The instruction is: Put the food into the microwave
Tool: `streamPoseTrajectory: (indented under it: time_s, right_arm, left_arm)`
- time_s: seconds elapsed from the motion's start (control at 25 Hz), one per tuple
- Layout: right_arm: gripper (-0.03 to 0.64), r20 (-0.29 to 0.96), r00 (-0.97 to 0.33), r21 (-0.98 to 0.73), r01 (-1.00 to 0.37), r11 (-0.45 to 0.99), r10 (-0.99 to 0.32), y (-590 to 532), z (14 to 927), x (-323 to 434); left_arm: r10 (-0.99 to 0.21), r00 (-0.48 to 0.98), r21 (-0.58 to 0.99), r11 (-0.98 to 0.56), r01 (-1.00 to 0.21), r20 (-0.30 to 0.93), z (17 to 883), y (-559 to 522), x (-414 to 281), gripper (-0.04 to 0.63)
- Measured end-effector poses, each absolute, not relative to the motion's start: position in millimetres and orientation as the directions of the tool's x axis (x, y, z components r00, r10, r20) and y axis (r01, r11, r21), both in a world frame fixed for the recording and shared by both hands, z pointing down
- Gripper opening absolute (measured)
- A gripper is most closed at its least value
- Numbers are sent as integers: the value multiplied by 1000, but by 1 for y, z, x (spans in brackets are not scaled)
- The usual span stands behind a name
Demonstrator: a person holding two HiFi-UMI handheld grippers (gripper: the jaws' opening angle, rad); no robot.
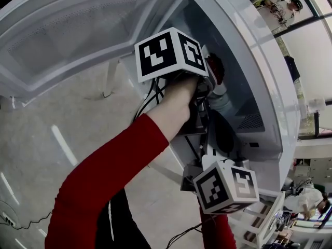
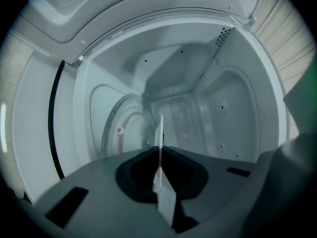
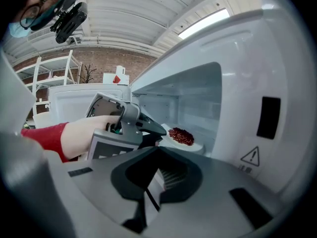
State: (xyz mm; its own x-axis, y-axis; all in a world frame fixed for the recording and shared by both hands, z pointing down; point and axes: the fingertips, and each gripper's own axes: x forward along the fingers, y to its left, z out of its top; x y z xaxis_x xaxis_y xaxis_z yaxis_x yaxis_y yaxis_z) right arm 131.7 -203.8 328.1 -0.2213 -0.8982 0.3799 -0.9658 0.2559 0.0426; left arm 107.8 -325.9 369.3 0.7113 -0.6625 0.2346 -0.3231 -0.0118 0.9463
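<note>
The white microwave (image 1: pixel 270 92) stands with its door (image 1: pixel 78 30) swung open. My left gripper (image 1: pixel 210 84) reaches into the cavity, shut on the rim of a white plate (image 3: pixel 190 144) that carries red food (image 3: pixel 182 136). In the left gripper view the plate (image 2: pixel 160 143) shows edge-on between the jaws of the left gripper (image 2: pixel 160 155), above the round turntable (image 2: pixel 121 128). The red food (image 1: pixel 215 69) shows just past the marker cube. My right gripper (image 3: pixel 153 182) hangs outside the opening, shut on nothing; its cube (image 1: pixel 225 185) sits below the left arm.
The microwave's front panel (image 3: pixel 267 118) with a warning label (image 3: pixel 251 156) is close on the right. A white metal rack (image 1: pixel 259 222) stands low right, shelving (image 3: pixel 49 68) in the background, and a cable (image 1: pixel 21 224) on the floor. A person (image 1: pixel 282 7) stands far off.
</note>
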Motion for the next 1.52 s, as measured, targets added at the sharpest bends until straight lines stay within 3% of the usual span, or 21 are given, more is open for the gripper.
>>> streamPoseTrajectory:
  time_s: [0.56,0.76,1.52]
  right_arm:
    - [14,384,-212,52,-967,251,-899,-206,322,128]
    - [12,393,-201,66,-967,245,-897,-207,324,128]
    - [14,405,-178,50,-975,215,-897,-208,331,136]
  left_arm:
    - [-614,705,897,14,-441,356,373,-330,104,25]
    - [-617,708,894,-17,-449,344,367,-338,109,25]
    - [-599,616,693,-136,-708,512,375,-337,106,44]
